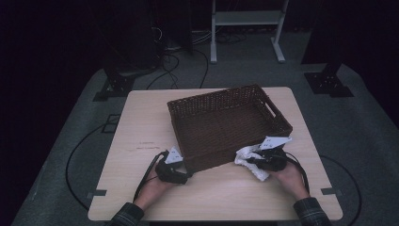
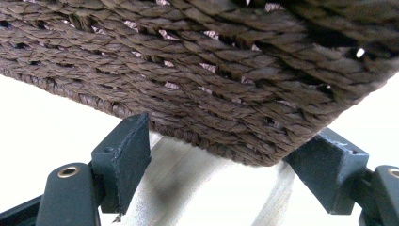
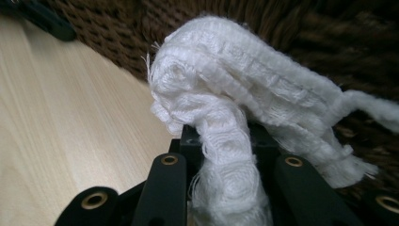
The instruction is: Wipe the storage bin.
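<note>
A dark brown wicker basket (image 1: pixel 226 123) stands on the light wooden table (image 1: pixel 141 122), with nothing inside it. My left gripper (image 1: pixel 182 168) is at its near left corner. In the left gripper view the basket (image 2: pixel 202 70) corner sits between the two jaws of the left gripper (image 2: pixel 230 146), and both pads touch the weave. My right gripper (image 1: pixel 258 160) is at the basket's near right corner, shut on a crumpled white cloth (image 1: pixel 248 162). In the right gripper view the cloth (image 3: pixel 244 84) bulges out over the right gripper (image 3: pixel 221 136) and hangs against the basket wall (image 3: pixel 329 42).
Bare tabletop (image 1: pixel 221 197) lies between my two forearms and to the left of the basket. Cables (image 1: pixel 150 176) trail from both grippers over the near table edge. A white metal frame (image 1: pixel 247 28) stands on the floor beyond the table.
</note>
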Motion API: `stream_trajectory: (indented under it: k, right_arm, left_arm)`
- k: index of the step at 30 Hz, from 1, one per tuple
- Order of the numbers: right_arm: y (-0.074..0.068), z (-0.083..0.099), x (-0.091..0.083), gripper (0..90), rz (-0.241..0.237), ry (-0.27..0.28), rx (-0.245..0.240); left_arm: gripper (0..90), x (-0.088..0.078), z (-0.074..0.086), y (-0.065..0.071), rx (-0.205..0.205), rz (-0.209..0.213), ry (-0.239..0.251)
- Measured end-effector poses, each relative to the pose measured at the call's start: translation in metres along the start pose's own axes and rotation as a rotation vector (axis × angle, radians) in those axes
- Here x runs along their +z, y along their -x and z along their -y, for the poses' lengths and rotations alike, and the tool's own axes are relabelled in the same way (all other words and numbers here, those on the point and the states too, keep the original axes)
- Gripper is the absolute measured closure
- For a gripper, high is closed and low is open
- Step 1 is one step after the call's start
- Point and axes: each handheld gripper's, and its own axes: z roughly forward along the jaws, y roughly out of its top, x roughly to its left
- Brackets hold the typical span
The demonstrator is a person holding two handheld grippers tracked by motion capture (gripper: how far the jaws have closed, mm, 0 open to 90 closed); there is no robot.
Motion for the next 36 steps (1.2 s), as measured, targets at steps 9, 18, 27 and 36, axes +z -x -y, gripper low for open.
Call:
stream_trajectory:
  k: [9,18,27,36]
  right_arm:
    - [-0.001,0.003,0.016,73.1,-0.009,-0.057,-0.008]
    - [-0.005,0.002,0.017,73.1,0.000,-0.074,-0.023]
    - [-0.015,-0.010,-0.004,73.1,0.011,0.008,-0.052]
    - [-0.021,-0.022,-0.021,73.1,0.029,0.068,-0.073]
  left_arm:
    - [22.3,0.000,0.000,0.000,0.000,0.000,0.000]
    - [22.3,0.000,0.000,0.000,0.000,0.000,0.000]
    - [22.3,0.000,0.000,0.000,0.000,0.001,0.000]
    - [22.3,0.000,0.000,0.000,0.002,0.000,-0.002]
